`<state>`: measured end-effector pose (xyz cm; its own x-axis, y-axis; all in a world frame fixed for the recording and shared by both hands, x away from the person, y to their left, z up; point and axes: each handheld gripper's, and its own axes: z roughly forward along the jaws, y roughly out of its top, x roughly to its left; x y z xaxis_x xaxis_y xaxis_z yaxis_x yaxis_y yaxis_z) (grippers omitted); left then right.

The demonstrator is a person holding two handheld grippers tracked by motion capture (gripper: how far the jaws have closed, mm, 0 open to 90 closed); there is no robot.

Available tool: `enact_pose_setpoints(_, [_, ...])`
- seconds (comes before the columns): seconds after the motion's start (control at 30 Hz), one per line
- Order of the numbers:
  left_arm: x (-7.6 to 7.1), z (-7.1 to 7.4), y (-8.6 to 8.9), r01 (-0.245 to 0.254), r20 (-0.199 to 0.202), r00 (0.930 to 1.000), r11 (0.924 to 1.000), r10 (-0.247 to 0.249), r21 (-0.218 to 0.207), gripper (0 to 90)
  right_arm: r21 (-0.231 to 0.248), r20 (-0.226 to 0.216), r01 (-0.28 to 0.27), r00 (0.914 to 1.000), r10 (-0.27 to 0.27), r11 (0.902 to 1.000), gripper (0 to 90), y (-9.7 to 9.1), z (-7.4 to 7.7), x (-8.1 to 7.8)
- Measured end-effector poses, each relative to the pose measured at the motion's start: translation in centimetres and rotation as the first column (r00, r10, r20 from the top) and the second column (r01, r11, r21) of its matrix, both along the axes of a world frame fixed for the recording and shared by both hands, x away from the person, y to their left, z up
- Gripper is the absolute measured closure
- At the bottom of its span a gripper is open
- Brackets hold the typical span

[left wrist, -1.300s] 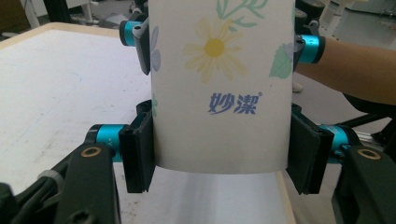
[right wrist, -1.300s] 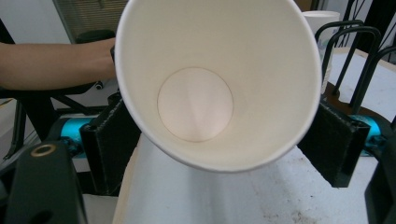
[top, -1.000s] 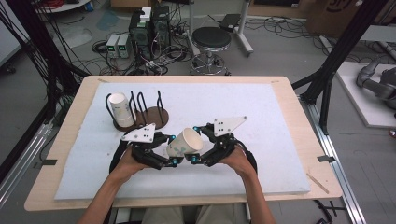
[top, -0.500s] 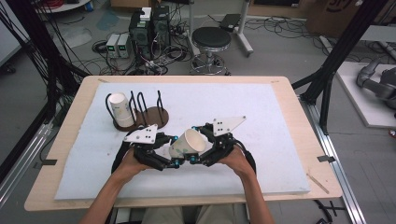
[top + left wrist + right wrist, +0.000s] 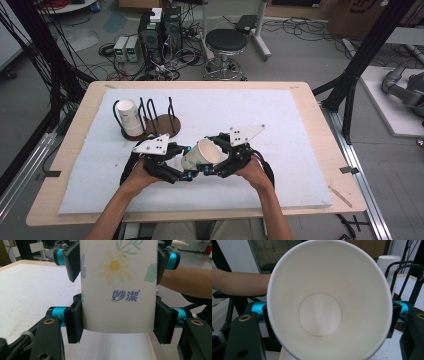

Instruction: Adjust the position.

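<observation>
A white paper cup with a flower print lies tilted between both grippers above the white mat, its mouth turned toward the right hand. My left gripper is shut on the cup's base end; in the left gripper view its jaws press the printed wall of the cup from both sides, left gripper. My right gripper is shut on the same cup nearer the rim. The right gripper view looks straight into the empty cup, right gripper.
A dark wire rack on a brown wooden base stands at the back left of the mat, with a second white cup standing in its left end. That racked cup and the rack wires show behind the held cup.
</observation>
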<state>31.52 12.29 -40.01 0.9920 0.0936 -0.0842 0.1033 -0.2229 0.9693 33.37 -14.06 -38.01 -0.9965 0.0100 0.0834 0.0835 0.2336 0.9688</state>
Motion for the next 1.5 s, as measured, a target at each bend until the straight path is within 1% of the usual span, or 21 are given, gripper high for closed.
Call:
enact_pose_setpoints(0.23, [-0.03, 0.04, 0.06, 0.005, -0.003, 1.0000, 1.0000, -0.005, 0.000, 36.6, 0.005, 0.000, -0.002, 1.0000, 0.002, 1.0000, 27.4, 0.00, 0.01, -0.07])
enact_pose_setpoints(0.3, [-0.04, 0.02, 0.03, 0.005, -0.005, 1.0000, 1.0000, -0.005, -0.001, 36.5, 0.008, 0.007, -0.004, 1.0000, 0.004, 1.0000, 27.5, 0.03, 0.00, -0.04])
enact_pose_setpoints(0.6, [-0.06, 0.02, 0.01, 0.002, -0.005, 1.0000, 1.0000, -0.002, 0.000, 36.0, 0.010, -0.002, -0.004, 1.0000, 0.004, 0.9999, 27.6, 0.00, -0.04, -0.06])
enact_pose_setpoints(0.7, [-0.09, 0.05, -0.01, 0.002, 0.004, 1.0000, 1.0000, -0.002, 0.001, 35.7, 0.014, 0.005, -0.007, 1.0000, 0.007, 0.9999, 27.6, 0.02, -0.03, -0.04])
enact_pose_setpoints(0.77, [-0.16, 0.06, -0.02, -0.001, 0.008, 1.0000, 1.0000, 0.001, -0.007, 34.8, 0.014, 0.001, -0.007, 1.0000, 0.007, 0.9999, 27.6, 0.01, 0.00, -0.11])
enact_pose_setpoints(0.8, [-0.18, 0.08, 0.00, 0.000, 0.009, 1.0000, 1.0000, 0.000, -0.008, 33.1, 0.016, 0.003, -0.010, 0.9999, 0.010, 0.9998, 27.6, 0.00, 0.00, -0.11])
enact_pose_setpoints(0.87, [-0.16, 0.07, -0.14, -0.023, -0.010, 0.9997, 0.9997, 0.023, 0.004, 19.0, 0.017, 0.003, -0.006, 1.0000, 0.006, 0.9998, 27.6, -0.05, 0.04, -0.11])
enact_pose_setpoints(0.9, [-0.13, 0.03, -0.17, -0.031, -0.019, 0.9993, 0.9994, 0.031, 0.014, 14.1, 0.020, 0.004, -0.003, 1.0000, 0.003, 0.9998, 27.6, -0.07, 0.03, -0.08])
enact_pose_setpoints(0.93, [-0.16, -0.03, -0.25, -0.044, -0.028, 0.9986, 0.9988, 0.045, 0.021, 11.8, 0.017, -0.001, -0.004, 1.0000, 0.004, 0.9998, 27.6, -0.11, 0.05, -0.10])
enact_pose_setpoints(0.97, [-0.19, -0.05, -0.28, -0.051, -0.026, 0.9983, 0.9982, 0.052, 0.032, 8.3, 0.017, 0.000, 0.002, 1.0000, -0.002, 0.9999, 27.5, -0.13, 0.06, -0.09])
enact_pose_setpoints(1.0, [-0.18, -0.07, -0.25, -0.051, -0.023, 0.9984, 0.9981, 0.051, 0.035, 6.7, 0.021, 0.005, 0.003, 1.0000, -0.003, 0.9998, 27.6, -0.14, 0.05, -0.05])
enact_pose_setpoints(1.2, [-0.15, 0.00, -0.08, -0.059, -0.017, 0.9981, 0.9977, 0.060, 0.035, 6.6, 0.019, 0.003, -0.001, 1.0000, 0.001, 0.9998, 27.6, -0.21, 0.11, -0.10])
enact_pose_setpoints(1.33, [-0.19, 0.03, -0.01, -0.066, -0.014, 0.9977, 0.9971, 0.067, 0.038, 6.6, 0.024, 0.008, 0.007, 0.9999, -0.007, 0.9997, 27.6, -0.31, 0.15, -0.03])
enact_pose_setpoints(1.43, [-0.24, 0.07, 0.20, -0.082, -0.010, 0.9965, 0.9950, 0.083, 0.058, 6.7, 0.021, 0.005, 0.009, 0.9999, -0.009, 0.9997, 27.6, -0.38, 0.19, -0.07])
enact_pose_setpoints(1.5, [-0.29, 0.11, 0.52, -0.110, -0.009, 0.9938, 0.9912, 0.111, 0.073, 6.7, 0.018, 0.007, 0.012, 0.9999, -0.012, 0.9998, 27.6, -0.42, 0.21, -0.08])
